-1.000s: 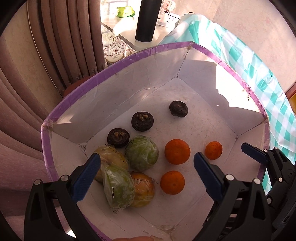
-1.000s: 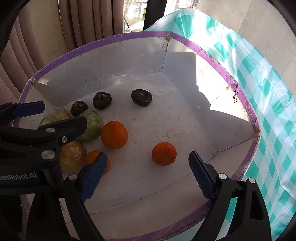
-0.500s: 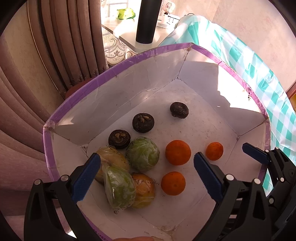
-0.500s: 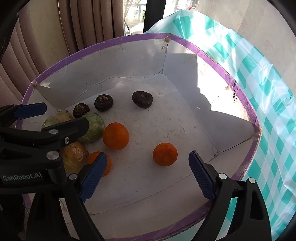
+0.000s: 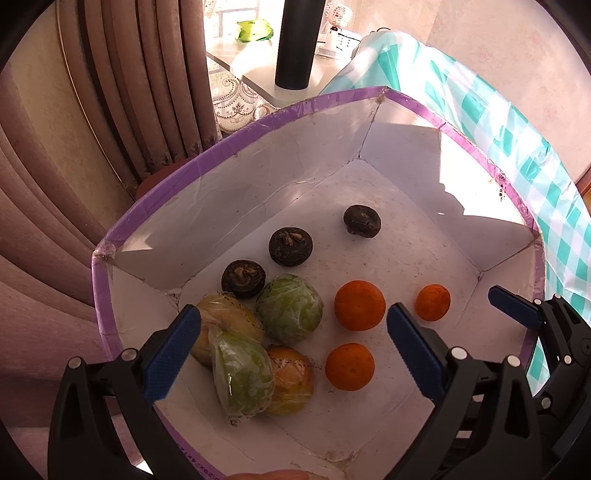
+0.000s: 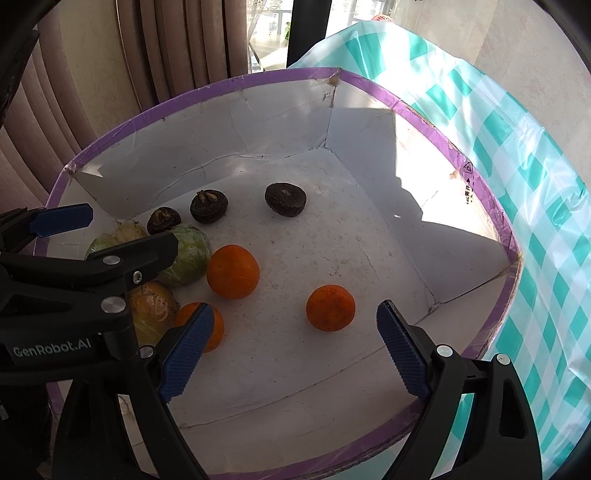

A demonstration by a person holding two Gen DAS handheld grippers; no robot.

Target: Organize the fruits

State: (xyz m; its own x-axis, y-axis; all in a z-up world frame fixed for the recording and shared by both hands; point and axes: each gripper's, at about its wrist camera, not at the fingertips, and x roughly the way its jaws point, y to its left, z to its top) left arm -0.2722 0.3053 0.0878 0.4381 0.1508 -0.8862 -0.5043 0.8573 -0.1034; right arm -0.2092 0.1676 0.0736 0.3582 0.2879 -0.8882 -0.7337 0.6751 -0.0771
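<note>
Left tongs (image 6: 59, 240) partly hide the wrapped fruits (image 6: 151, 310).

**Background only**

Brown pleated curtains (image 5: 155, 92) at left and rear. Teal-and-white checked cloth (image 6: 517, 155) at right, under the box side. Behind: white side table (image 5: 251, 62) carrying black cylinder (image 5: 297, 44), green item (image 5: 254, 29), small white device (image 5: 338, 22). Lace fabric (image 5: 236, 107) below tabletop.

A home: curtains (image 5: 155, 92), checked tablecloth (image 6: 535, 177).
</note>
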